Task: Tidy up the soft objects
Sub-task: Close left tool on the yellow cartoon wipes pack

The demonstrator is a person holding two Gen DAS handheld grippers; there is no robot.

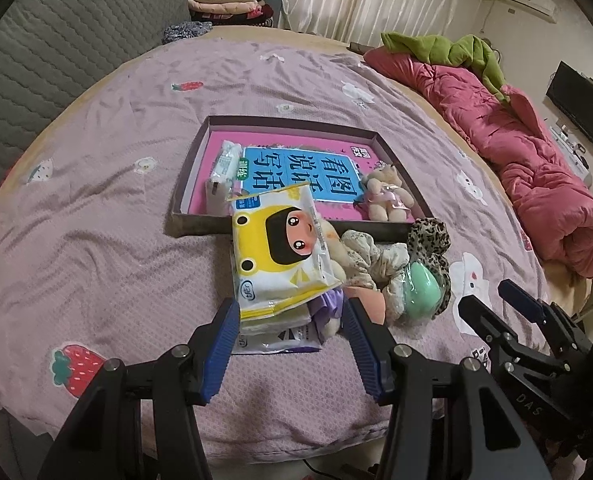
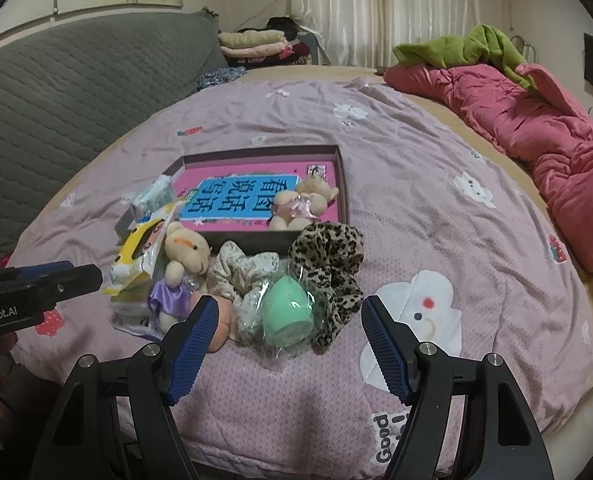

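Left gripper point(image 1: 292, 336) gapes wide, empty, before the tissue pack point(image 1: 282, 258); right gripper point(image 2: 286, 344) equally spread, empty, beside that pack, facing the green sponge point(image 2: 288, 314).

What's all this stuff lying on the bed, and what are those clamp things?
Shallow box: one, dark with pink-and-blue printed floor, mid-bed.
Teddy bears: two; one in pink inside the box, one in purple in the pile before it.
Tissue packs: one yellow-white atop the pile, small ones in the box.
Scrunchies: leopard, floral cream.
Green sponge: one, in clear wrap.
Pink quilt: right edge.
Left gripper, right gripper: blue-padded, both open.
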